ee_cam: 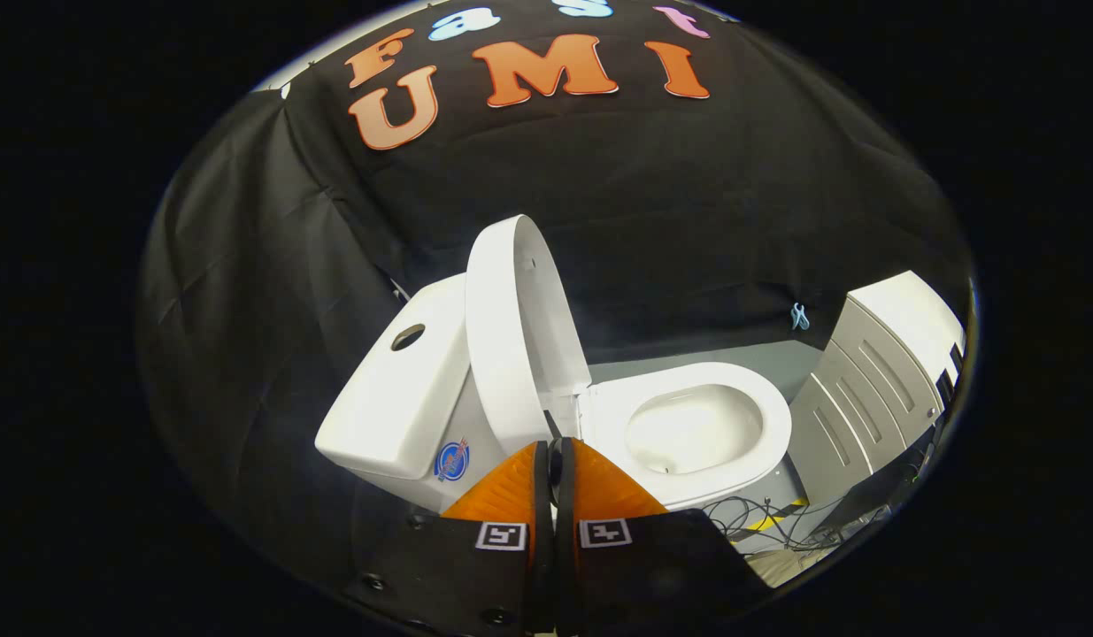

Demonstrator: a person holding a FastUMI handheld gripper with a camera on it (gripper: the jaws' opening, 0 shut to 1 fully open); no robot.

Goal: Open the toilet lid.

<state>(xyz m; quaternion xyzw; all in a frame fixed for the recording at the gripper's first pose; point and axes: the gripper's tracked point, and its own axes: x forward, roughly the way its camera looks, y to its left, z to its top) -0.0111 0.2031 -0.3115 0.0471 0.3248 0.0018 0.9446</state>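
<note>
Since the toilet lid [511,327] stands raised against the cistern [396,389] at eleven o'clock beyond the gripper [555,456], whose fingers are pressed together holding nothing, it looks rigid, smooth, slippery, best hooked under its rim.

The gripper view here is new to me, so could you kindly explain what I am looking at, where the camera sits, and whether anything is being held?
The camera rides on a hand-held two-finger gripper and looks forward along its fingers, the two wedge shapes at the bottom carrying small square markers. A person carries the tool; there is no robot arm. The fisheye lens bends everything into a round picture.

The fingers are closed together with nothing between them.

Just beyond them stands a white toilet. Its lid is raised, standing nearly upright in front of the tank, which has a round hole on top. The seat is down and the bowl is exposed.

Past the toilet is a grey and white cabinet, and some cables lie on the floor.
</note>
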